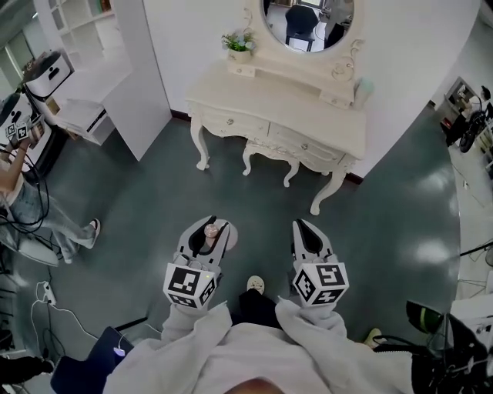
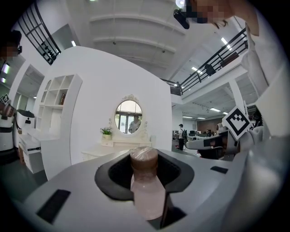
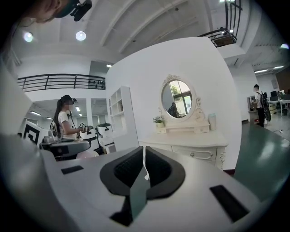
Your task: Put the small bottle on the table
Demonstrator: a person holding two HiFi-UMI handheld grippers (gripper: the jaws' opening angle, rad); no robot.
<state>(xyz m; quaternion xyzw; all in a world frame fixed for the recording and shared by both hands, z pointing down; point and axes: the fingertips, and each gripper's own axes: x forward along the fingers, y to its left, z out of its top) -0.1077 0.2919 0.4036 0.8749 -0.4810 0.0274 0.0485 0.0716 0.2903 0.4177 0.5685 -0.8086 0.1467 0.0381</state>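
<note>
A small pale pink bottle (image 2: 146, 190) with a brown cap stands between the jaws of my left gripper (image 1: 208, 235), which is shut on it; in the head view the small bottle (image 1: 211, 231) shows as a brown cap between the dark pads. My right gripper (image 1: 306, 237) is held level beside it, shut with nothing in it (image 3: 144, 170). Both hang over the floor, well short of the cream dressing table (image 1: 308, 108) ahead, whose oval mirror (image 1: 308, 23) stands at the back.
A small potted plant (image 1: 239, 42) and a pale cup (image 1: 362, 87) stand on the dressing table. White shelving (image 1: 100, 69) rises at the left. A person (image 1: 31, 208) stands at far left beside a cart. Cables and bags lie on the green floor.
</note>
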